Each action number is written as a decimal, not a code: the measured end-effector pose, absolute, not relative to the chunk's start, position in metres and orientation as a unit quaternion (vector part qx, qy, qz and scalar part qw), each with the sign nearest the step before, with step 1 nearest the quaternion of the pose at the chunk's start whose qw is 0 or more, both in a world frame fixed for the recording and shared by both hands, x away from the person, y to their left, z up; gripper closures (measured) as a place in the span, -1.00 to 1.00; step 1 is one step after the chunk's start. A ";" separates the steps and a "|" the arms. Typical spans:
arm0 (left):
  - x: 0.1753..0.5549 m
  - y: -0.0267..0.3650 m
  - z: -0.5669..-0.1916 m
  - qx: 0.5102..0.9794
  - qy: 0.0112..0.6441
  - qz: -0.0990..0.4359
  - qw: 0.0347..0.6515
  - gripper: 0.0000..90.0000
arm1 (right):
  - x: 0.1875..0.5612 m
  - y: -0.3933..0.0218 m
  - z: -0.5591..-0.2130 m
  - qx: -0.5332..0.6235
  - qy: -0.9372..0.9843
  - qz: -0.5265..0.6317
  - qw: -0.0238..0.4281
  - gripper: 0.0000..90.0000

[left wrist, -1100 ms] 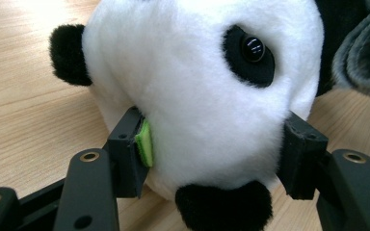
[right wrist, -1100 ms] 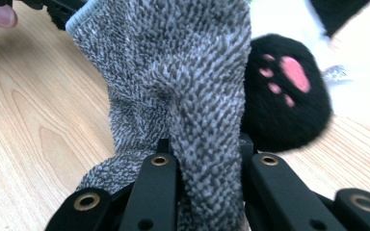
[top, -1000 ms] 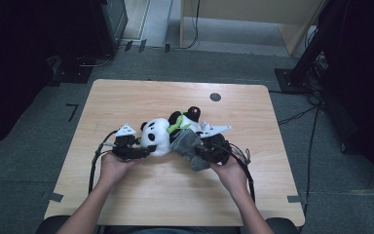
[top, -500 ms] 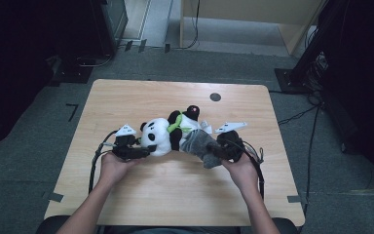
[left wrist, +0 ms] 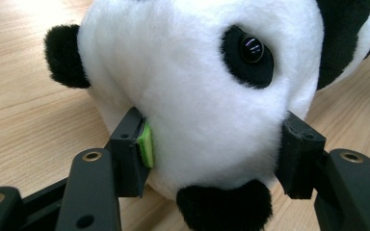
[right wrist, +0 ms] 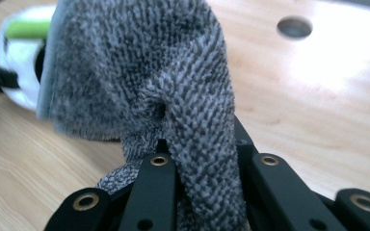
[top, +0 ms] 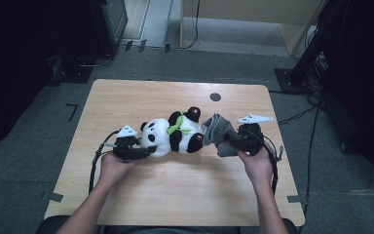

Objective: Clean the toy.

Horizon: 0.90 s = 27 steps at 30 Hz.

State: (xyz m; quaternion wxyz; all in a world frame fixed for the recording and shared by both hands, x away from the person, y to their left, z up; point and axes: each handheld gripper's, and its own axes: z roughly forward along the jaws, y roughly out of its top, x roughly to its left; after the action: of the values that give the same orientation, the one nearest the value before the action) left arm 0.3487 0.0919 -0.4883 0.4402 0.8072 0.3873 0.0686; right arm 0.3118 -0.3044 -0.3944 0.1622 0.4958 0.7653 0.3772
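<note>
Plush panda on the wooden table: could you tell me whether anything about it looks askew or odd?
The black-and-white plush panda lies on its side, not upright. The left gripper squeezes its head, denting the fur. The right gripper holds a bunched grey knitted cloth beside its feet.

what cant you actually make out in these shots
- Right gripper view: the grey cloth covers the jaw tips, hiding how much is pinched.
- Left gripper view: the plush panda is cut off by the top edge; its body is out of frame.
- High view: the red mark on the panda's foot is too small to read.
</note>
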 end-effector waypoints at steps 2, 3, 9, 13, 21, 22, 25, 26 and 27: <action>0.348 0.091 -0.488 0.807 0.387 0.071 0.441 -0.11 | 0.310 -0.303 -0.385 0.490 0.763 0.388 0.167 0.76; 0.348 0.091 -0.488 0.807 0.387 0.071 0.441 -0.12 | 0.309 -0.302 -0.379 0.485 0.761 0.397 0.169 0.76; 0.348 0.092 -0.488 0.807 0.387 0.070 0.441 -0.12 | 0.309 -0.271 -0.358 0.445 0.773 0.423 0.159 0.76; 0.348 0.092 -0.488 0.807 0.387 0.070 0.441 -0.13 | 0.317 -0.240 -0.360 0.423 0.791 0.419 0.145 0.76; 0.348 0.092 -0.489 0.802 0.391 0.066 0.447 -0.13 | 0.333 -0.169 -0.368 0.380 0.815 0.420 0.121 0.76; 0.348 0.092 -0.489 0.802 0.391 0.066 0.447 -0.13 | 0.336 -0.161 -0.369 0.373 0.819 0.420 0.119 0.76; 0.348 0.093 -0.489 0.803 0.390 0.067 0.445 -0.13 | 0.341 -0.139 -0.374 0.367 0.826 0.414 0.112 0.76; 0.348 0.093 -0.489 0.803 0.390 0.068 0.445 -0.13 | 0.343 -0.131 -0.376 0.359 0.829 0.413 0.111 0.76; 0.349 0.093 -0.489 0.803 0.390 0.068 0.445 -0.13 | 0.344 -0.121 -0.379 0.357 0.832 0.409 0.112 0.76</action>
State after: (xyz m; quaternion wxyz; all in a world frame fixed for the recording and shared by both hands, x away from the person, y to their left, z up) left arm 0.3485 0.0929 -0.4891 0.4449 0.8034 0.3899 0.0682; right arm 0.3436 -0.1214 -0.3785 0.1120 0.3571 0.8323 0.4090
